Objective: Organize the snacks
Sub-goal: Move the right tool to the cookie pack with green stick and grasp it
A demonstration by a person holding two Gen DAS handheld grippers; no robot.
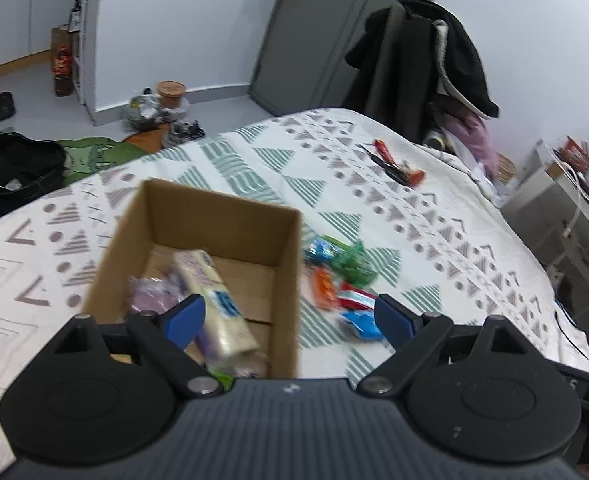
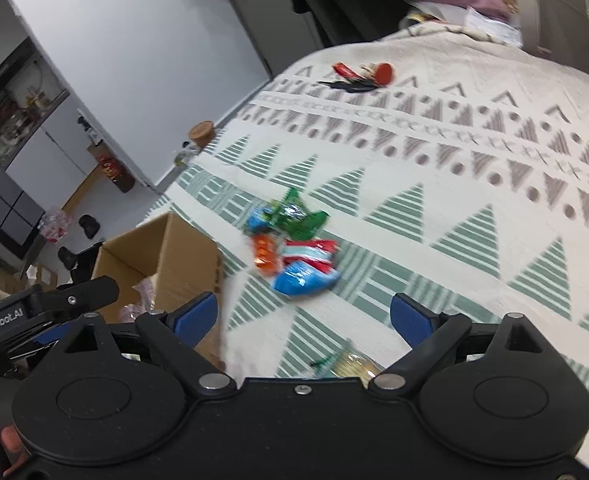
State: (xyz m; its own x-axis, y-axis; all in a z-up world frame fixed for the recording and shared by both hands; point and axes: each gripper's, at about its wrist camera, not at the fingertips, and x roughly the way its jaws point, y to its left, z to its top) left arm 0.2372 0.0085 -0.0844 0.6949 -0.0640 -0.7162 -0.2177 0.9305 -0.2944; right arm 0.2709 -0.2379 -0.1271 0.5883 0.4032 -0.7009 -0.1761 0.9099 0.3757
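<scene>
Both my grippers are empty, fingers spread wide. Left gripper (image 1: 288, 320) hangs over the near rim of the box (image 1: 214, 216), one finger above the packs already inside, the other outside over the bed. I judge that placement suits a drop into the box. A long cream pack (image 1: 214, 300) lies in it, with a purple one (image 1: 150, 292) beside.

Right gripper (image 2: 304, 318) points at the loose pile (image 2: 294, 244) just beside the box: blue, red, orange and green packets, touching one another. Likely my next pick.

Farther up the bedspread (image 2: 454, 184), well apart, red wrappers (image 2: 360, 74) lie by something dark; too blurred to name.
</scene>
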